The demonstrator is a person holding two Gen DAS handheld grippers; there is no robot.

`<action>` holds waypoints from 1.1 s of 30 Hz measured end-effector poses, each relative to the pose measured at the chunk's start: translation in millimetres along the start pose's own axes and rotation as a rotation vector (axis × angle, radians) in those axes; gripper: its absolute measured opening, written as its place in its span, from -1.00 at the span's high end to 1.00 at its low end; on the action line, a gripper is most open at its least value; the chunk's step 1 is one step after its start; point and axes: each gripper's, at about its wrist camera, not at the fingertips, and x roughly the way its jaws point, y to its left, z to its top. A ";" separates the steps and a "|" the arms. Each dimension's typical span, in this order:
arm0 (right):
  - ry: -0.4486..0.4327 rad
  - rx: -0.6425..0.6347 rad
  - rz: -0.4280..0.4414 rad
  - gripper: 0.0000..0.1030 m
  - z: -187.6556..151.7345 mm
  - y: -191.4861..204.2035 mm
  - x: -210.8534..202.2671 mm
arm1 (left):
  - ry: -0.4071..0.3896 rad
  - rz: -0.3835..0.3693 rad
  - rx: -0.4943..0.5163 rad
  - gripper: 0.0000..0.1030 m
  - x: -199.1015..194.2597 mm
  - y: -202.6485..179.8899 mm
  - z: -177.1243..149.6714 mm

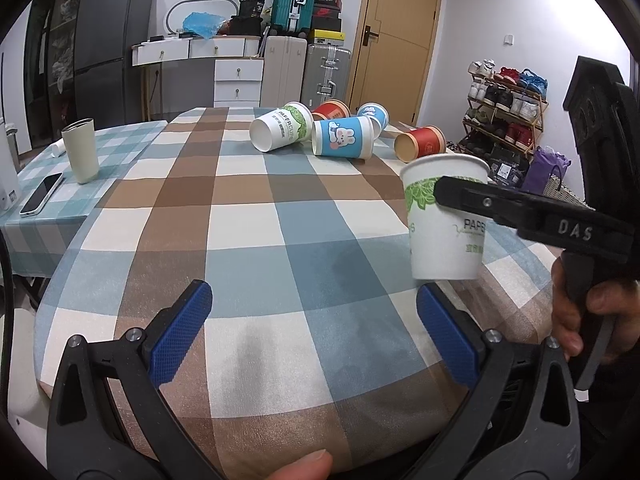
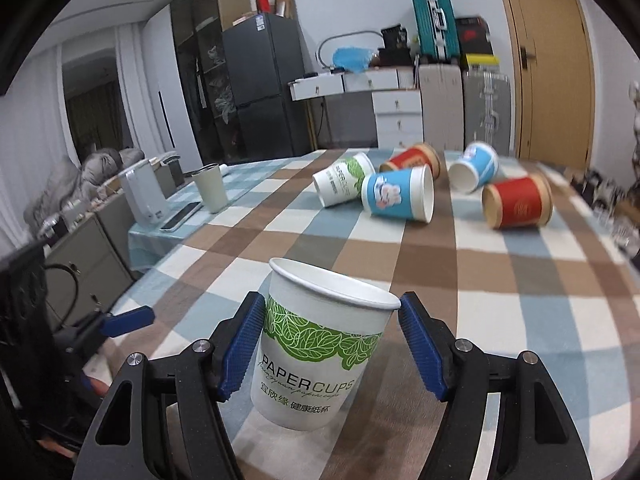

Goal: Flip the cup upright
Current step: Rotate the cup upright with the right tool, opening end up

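Near desk's front-right edge: white paper cup w/ green leaf band (image 2: pixel 320 354) upright between right tongs (image 2: pixel 332 344).
Right tongs' left blue pad (image 2: pixel 244 348) touches cup wall; right pad sits just off the rim, so the grip looks loose and can't tell if clamped. Cup mouth up, tilted slightly; can't tell if base touches checked tablecloth (image 1: pixel 256 216). Left tongs (image 1: pixel 314 334) spread wide, nothing between, low over front edge. Toward far edge, five paper cups lie on sides: white-green cup (image 1: pixel 280 126), blue bunny cup (image 1: pixel 344 137), second blue cup (image 1: pixel 374 114), red cup (image 1: pixel 420 143), second red cup (image 1: pixel 332 109). Cream tumbler (image 1: pixel 81 150) & phone (image 1: pixel 42 194) by left edge.
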 end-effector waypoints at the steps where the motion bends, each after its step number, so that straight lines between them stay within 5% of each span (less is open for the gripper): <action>1: -0.005 -0.016 -0.010 -0.36 1.6 1.8 4.2 | 0.002 0.000 0.000 -0.98 0.9 0.1 -0.5; 10: -0.061 -0.156 -0.124 -0.35 -2.1 22.4 12.2 | 0.010 0.003 -0.001 -0.98 4.8 3.0 -1.2; 33: -0.149 -0.227 -0.089 -0.36 -40.5 27.1 -24.4 | -0.029 -0.014 -0.009 -0.98 0.4 6.9 -1.3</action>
